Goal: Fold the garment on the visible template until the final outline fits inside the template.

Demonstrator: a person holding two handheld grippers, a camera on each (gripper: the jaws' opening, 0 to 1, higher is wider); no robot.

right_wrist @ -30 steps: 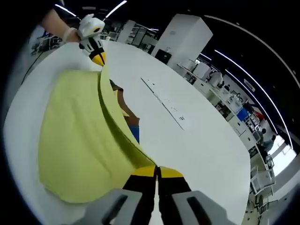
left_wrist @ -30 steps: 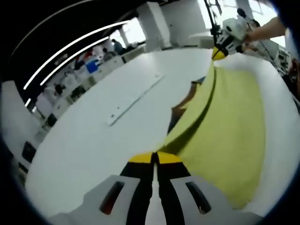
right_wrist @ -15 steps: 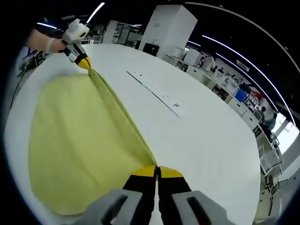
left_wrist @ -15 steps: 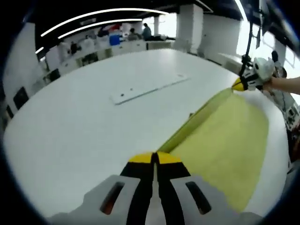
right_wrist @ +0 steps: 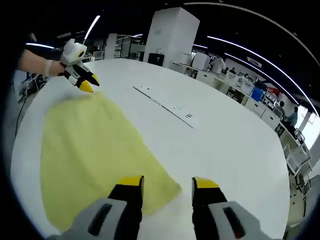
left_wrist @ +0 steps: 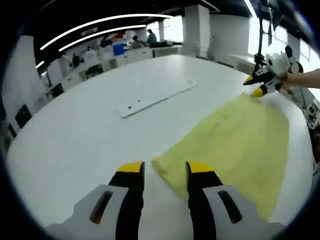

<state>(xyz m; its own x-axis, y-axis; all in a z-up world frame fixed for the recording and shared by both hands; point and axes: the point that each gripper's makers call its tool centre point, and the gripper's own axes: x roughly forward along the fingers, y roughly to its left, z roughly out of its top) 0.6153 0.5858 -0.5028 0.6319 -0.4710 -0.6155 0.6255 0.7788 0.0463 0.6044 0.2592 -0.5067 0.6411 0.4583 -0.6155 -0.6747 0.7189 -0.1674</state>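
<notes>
Both my tools have released the yellow garment [left_wrist: 235, 140]: left tool [left_wrist: 163, 172] and right tool [right_wrist: 167, 186] stand open, the fold lying flat on the white worktop [left_wrist: 90, 135]; next, check outline against template.

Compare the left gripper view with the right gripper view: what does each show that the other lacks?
Left gripper view alone: the open left claw up close, a blue bin far back. Right gripper view alone: the open right claw up close, a tall white pillar. Both: the flat yellow cloth garment on the round white table, and the long white template strip.
</notes>
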